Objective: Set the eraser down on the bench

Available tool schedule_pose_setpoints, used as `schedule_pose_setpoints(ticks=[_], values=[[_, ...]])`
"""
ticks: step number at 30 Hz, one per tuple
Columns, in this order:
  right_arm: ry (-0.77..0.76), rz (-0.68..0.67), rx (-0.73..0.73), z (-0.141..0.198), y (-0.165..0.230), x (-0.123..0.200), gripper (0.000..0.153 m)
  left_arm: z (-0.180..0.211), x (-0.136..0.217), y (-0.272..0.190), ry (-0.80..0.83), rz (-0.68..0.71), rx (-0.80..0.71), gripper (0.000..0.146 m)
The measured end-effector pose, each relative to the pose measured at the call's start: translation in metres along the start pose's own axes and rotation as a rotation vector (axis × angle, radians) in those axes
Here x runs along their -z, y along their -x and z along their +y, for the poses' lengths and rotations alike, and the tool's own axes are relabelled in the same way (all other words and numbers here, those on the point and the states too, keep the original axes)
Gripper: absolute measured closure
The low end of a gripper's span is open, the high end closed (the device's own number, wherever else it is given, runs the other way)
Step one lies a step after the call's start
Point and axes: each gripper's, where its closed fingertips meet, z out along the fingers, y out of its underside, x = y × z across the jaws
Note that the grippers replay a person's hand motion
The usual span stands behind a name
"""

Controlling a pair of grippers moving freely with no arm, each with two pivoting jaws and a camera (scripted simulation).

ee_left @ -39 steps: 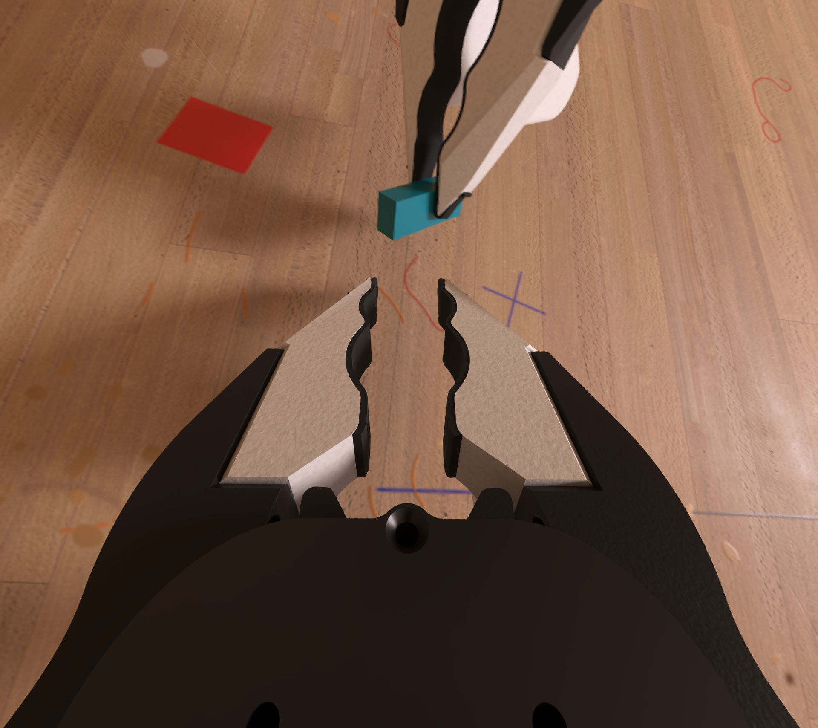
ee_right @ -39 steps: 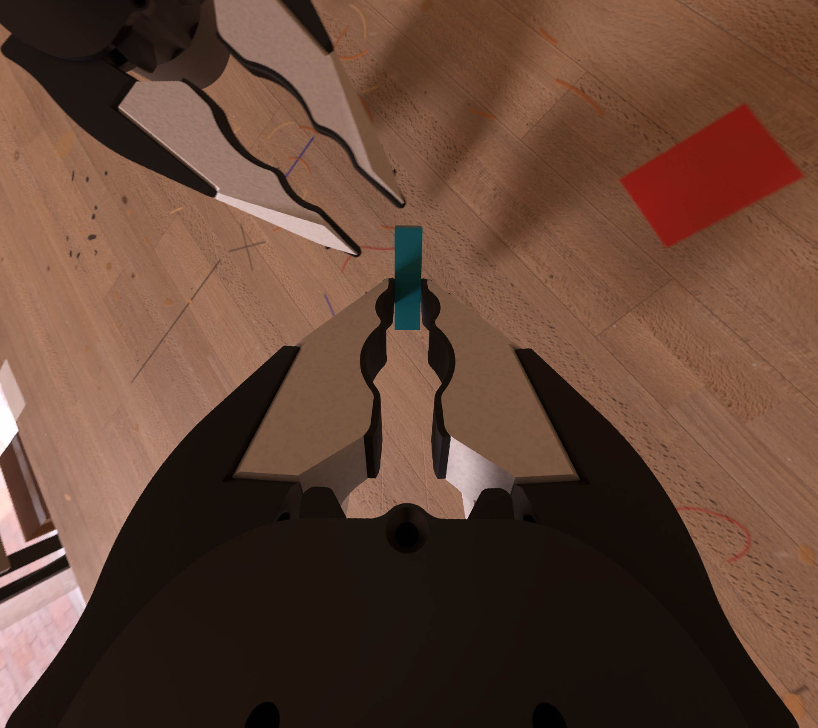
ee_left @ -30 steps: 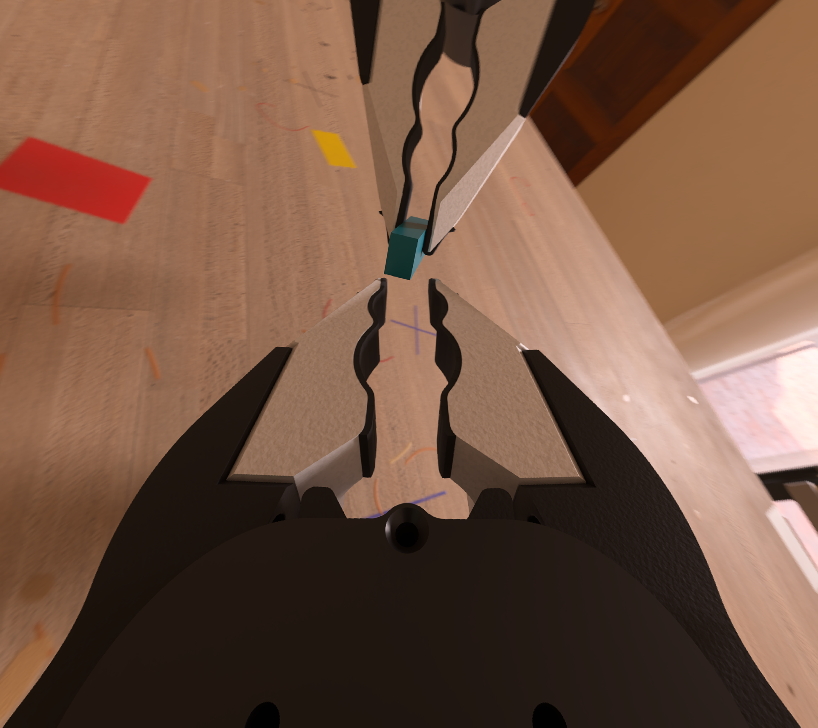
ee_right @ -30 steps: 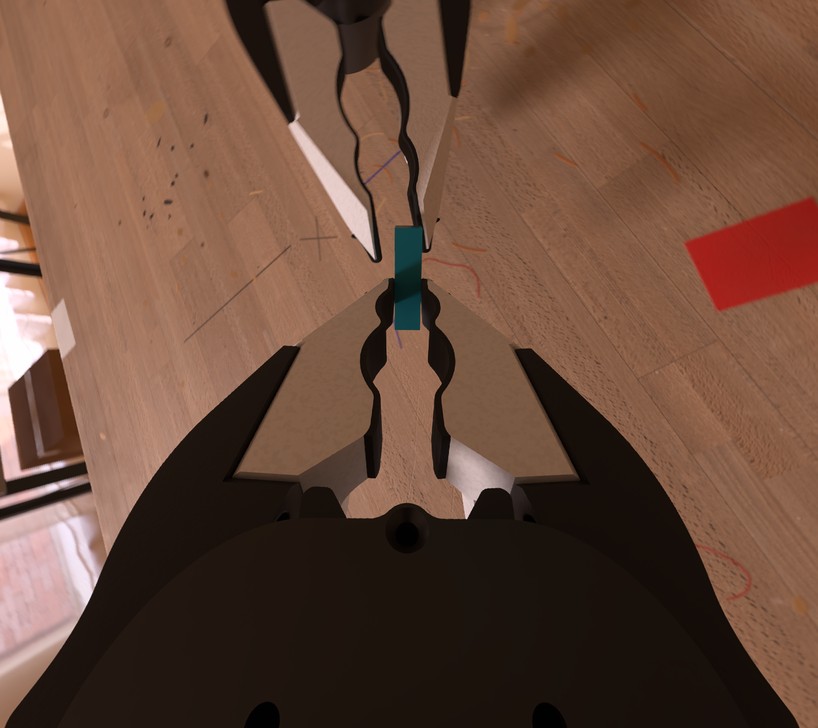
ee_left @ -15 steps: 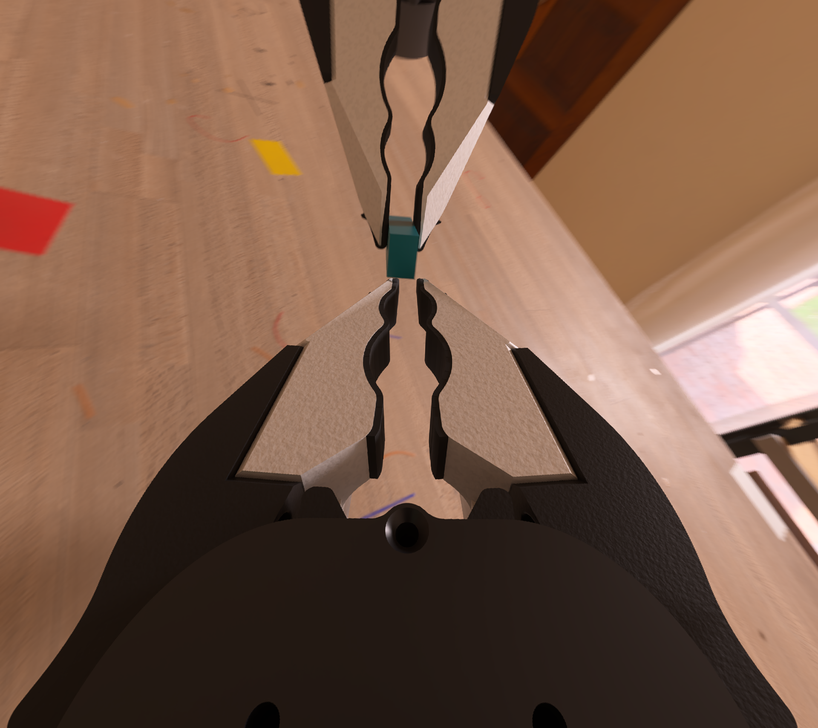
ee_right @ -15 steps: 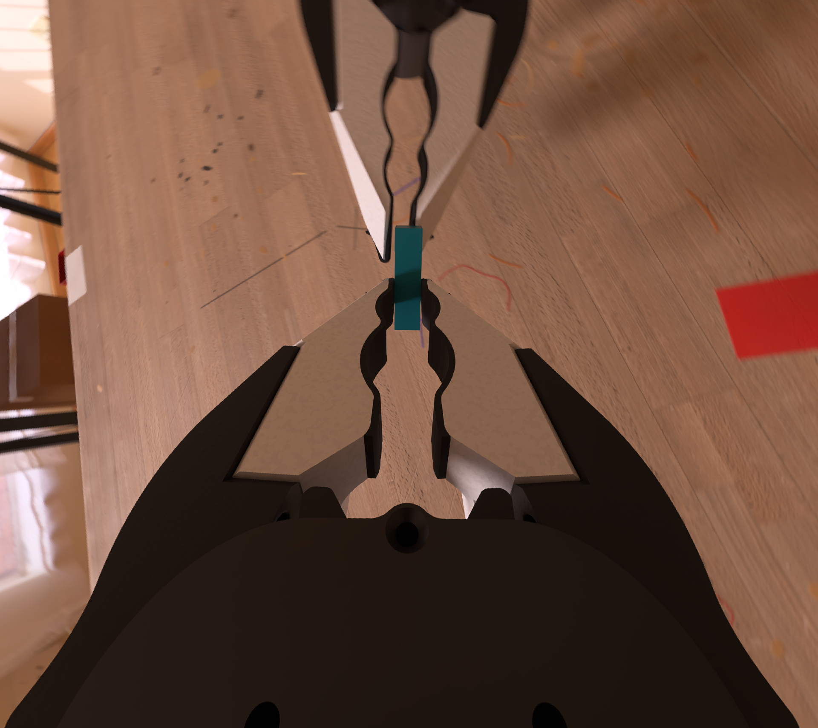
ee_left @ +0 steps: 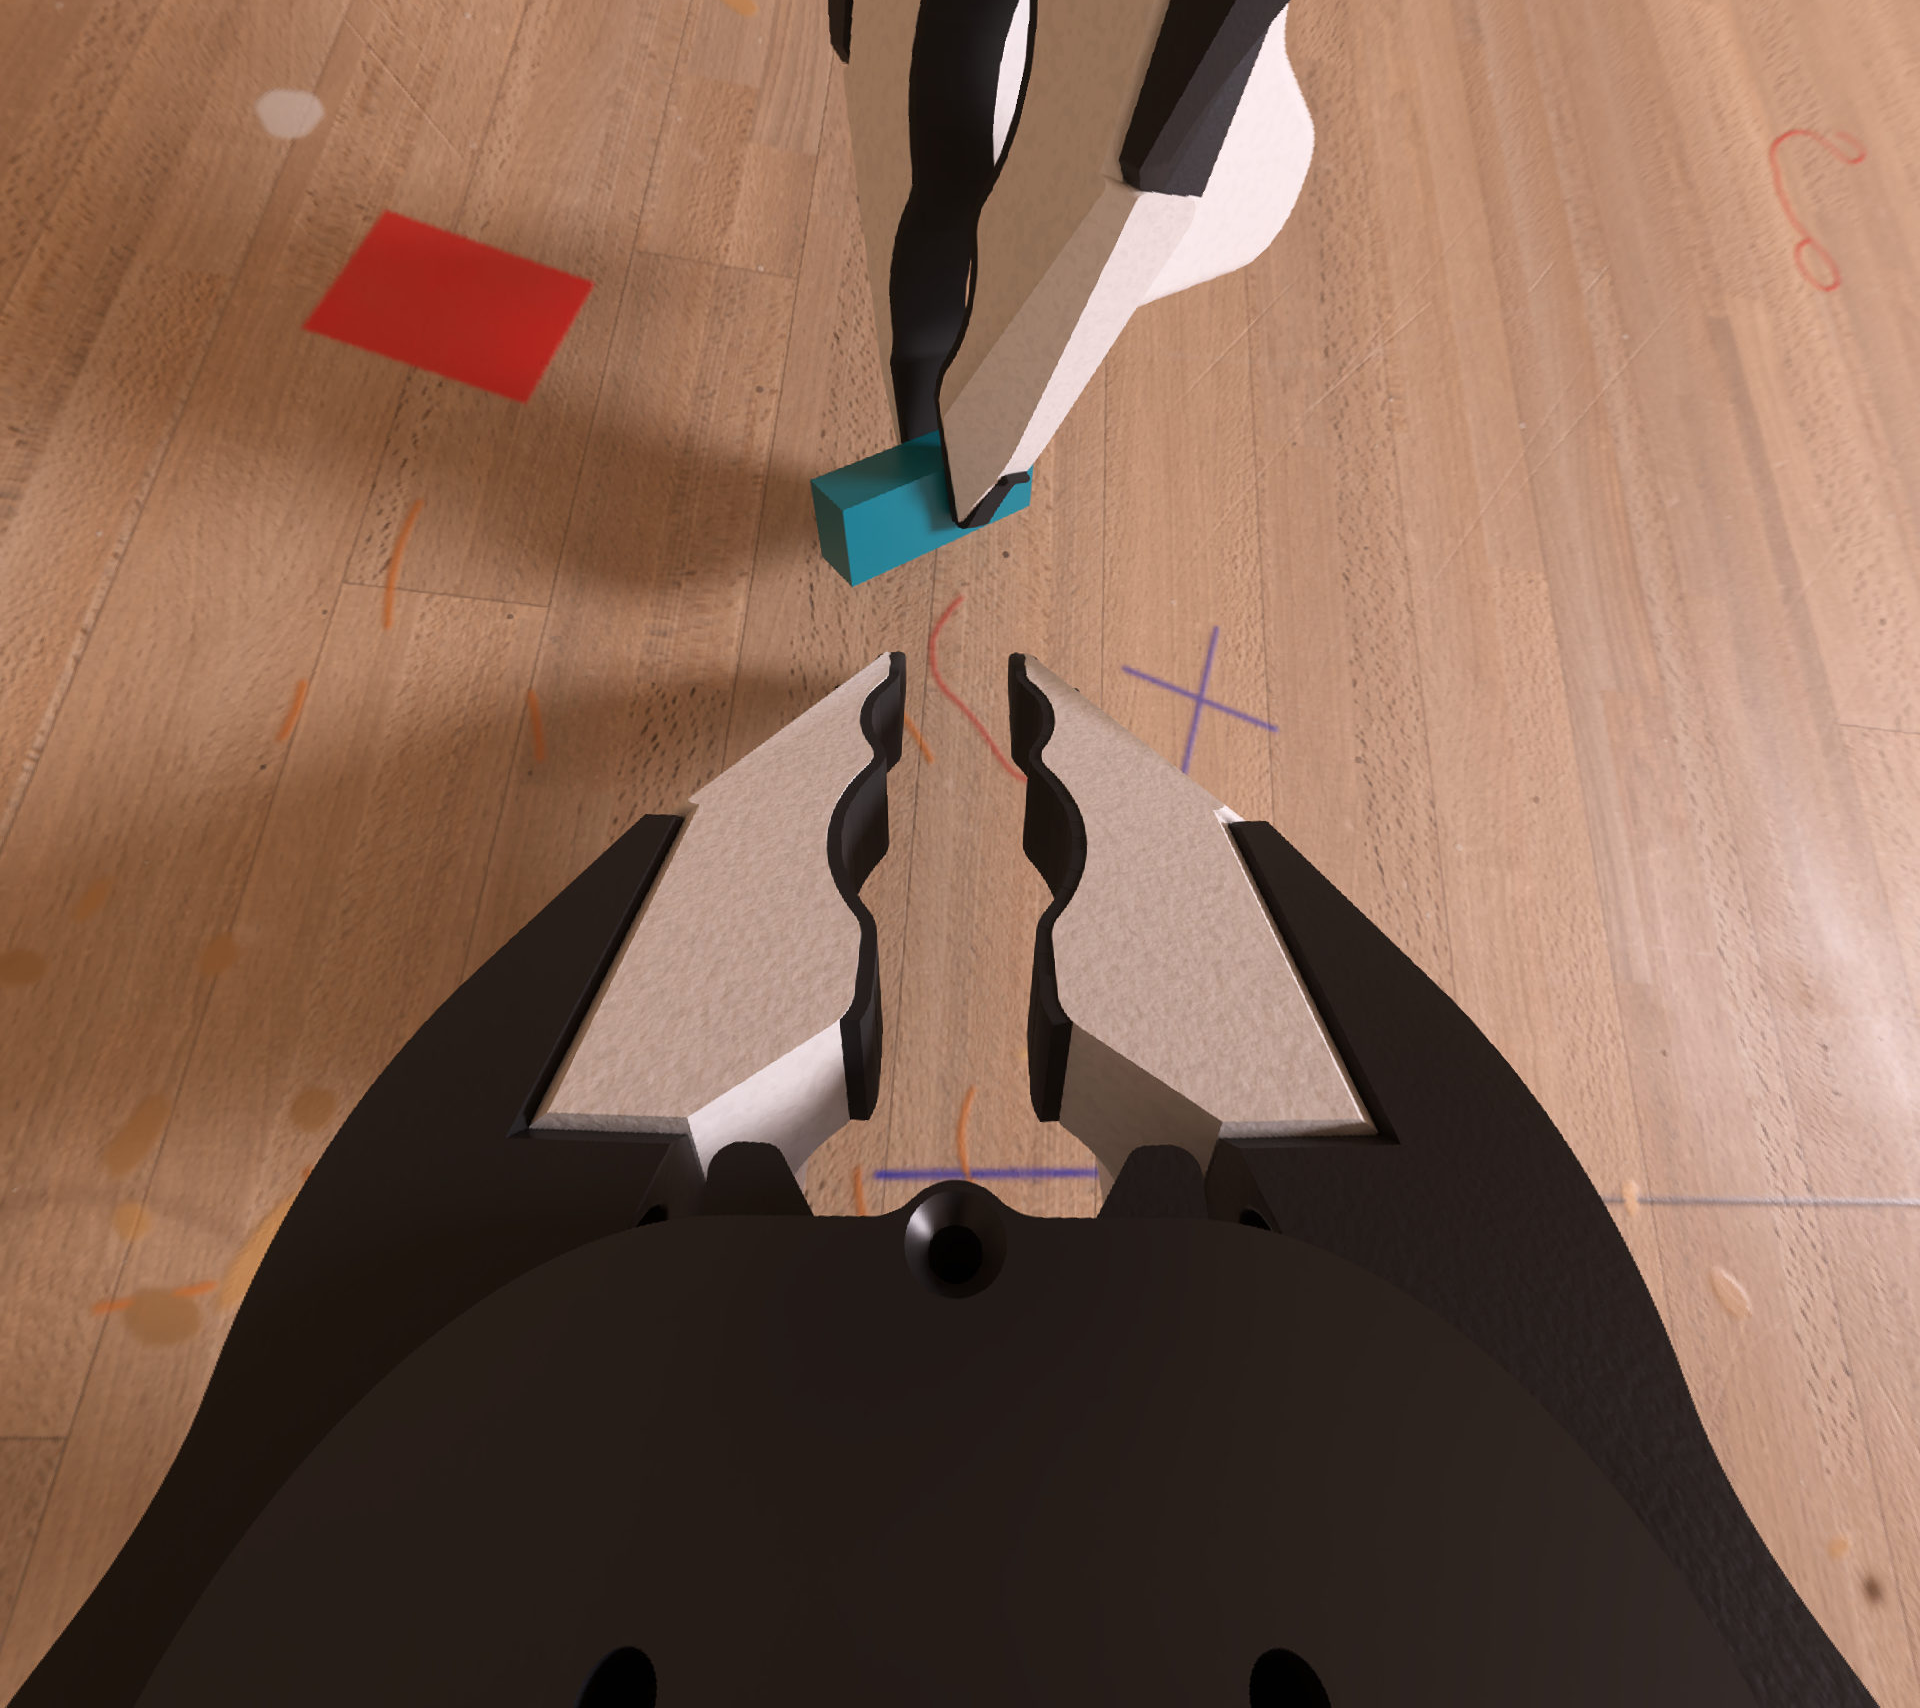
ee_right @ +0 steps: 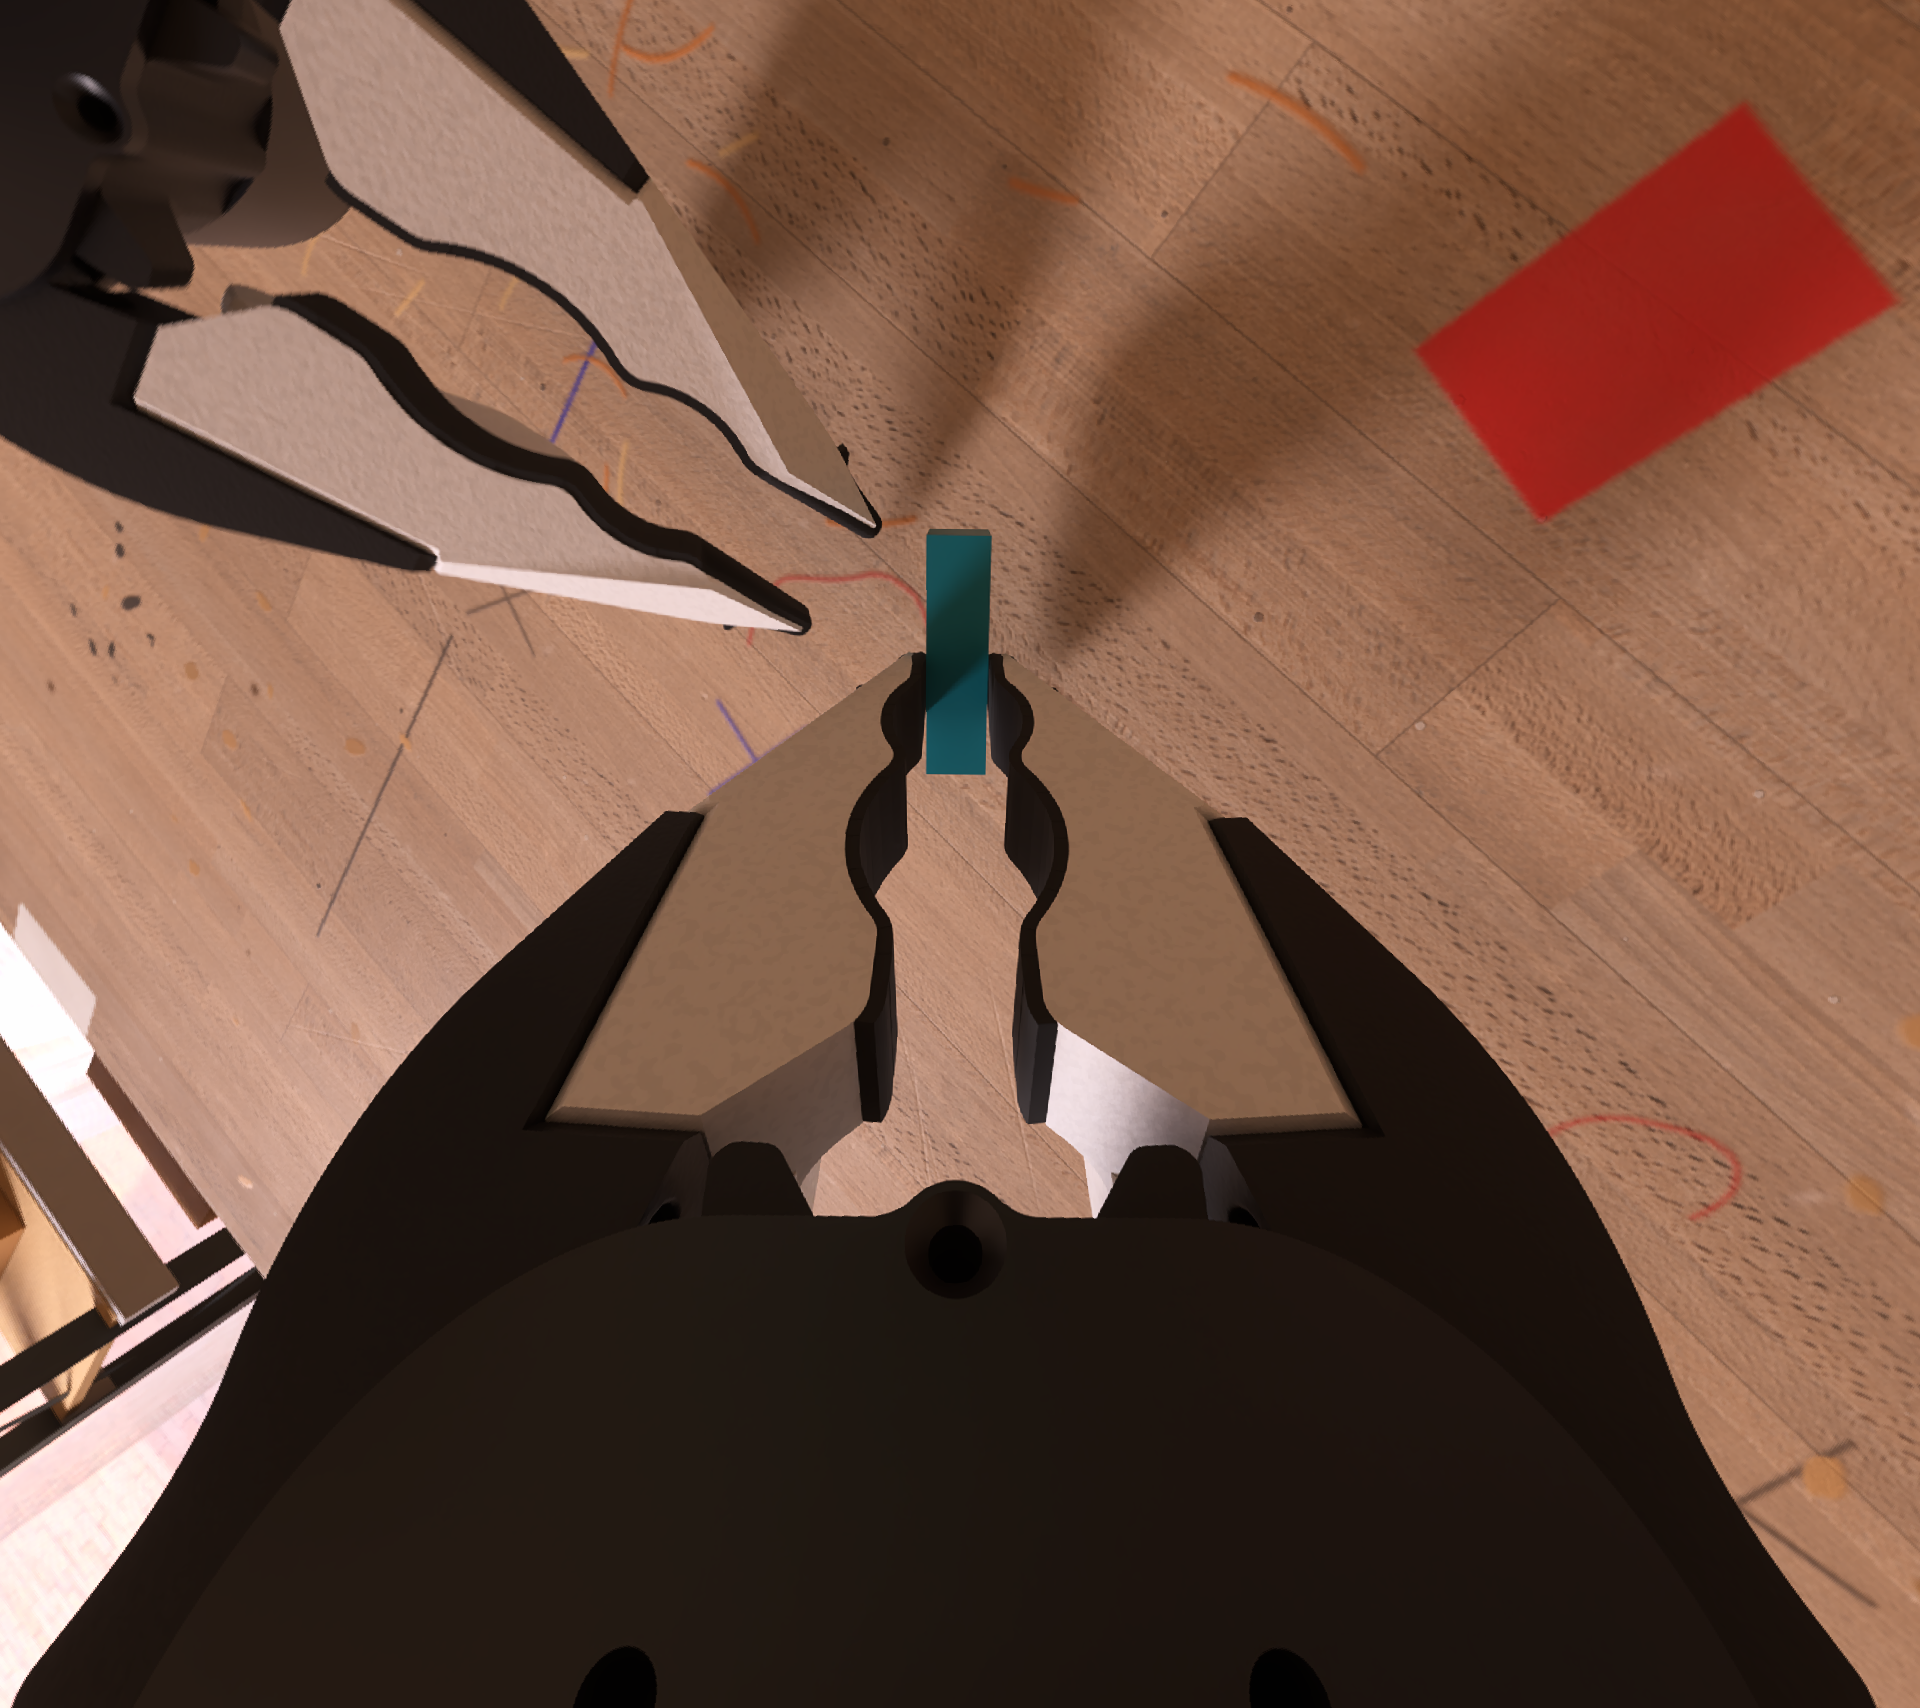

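The teal eraser (ee_right: 956, 619) is a small block pinched on edge between the tips of my right gripper (ee_right: 956, 666), which is shut on it. In the left wrist view the right gripper (ee_left: 961, 505) reaches down from the top and holds the eraser (ee_left: 883, 520) low over the wooden bench (ee_left: 1455, 619); I cannot tell whether it touches the wood. My left gripper (ee_left: 956, 666) is open and empty, its tips a short way in front of the eraser. It also shows in the right wrist view (ee_right: 840, 572), at the upper left beside the eraser.
A flat red patch (ee_left: 452, 304) lies on the bench to the left of the eraser; it is at the right in the right wrist view (ee_right: 1652, 313). Pen scribbles and stains mark the wood. The bench's edge (ee_right: 156, 1128) runs along the lower left.
Half a second ago the two grippers faced tip to tip with the left jaws narrow at the eraser's end. Now the left gripper stands back with wider jaws, and both views look down at the bench.
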Motion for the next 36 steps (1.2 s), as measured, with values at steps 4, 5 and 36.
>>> schedule_pose_setpoints(ticks=[4, 5, 36], values=[[-0.002, 0.016, -0.037, -0.0008, -0.0012, -0.0026, 0.142, 0.003, -0.0069, 0.0024, 0.028, -0.05, -0.014, 0.127], [-0.001, 0.023, -0.043, -0.0011, -0.0014, -0.0027, 0.142, 0.0031, -0.0073, 0.0028, 0.03, -0.061, -0.018, 0.127], [0.186, 0.311, 0.028, -0.0032, -0.0054, -0.0066, 0.142, 0.0041, -0.0086, 0.0011, 0.036, -0.176, -0.057, 0.131]])
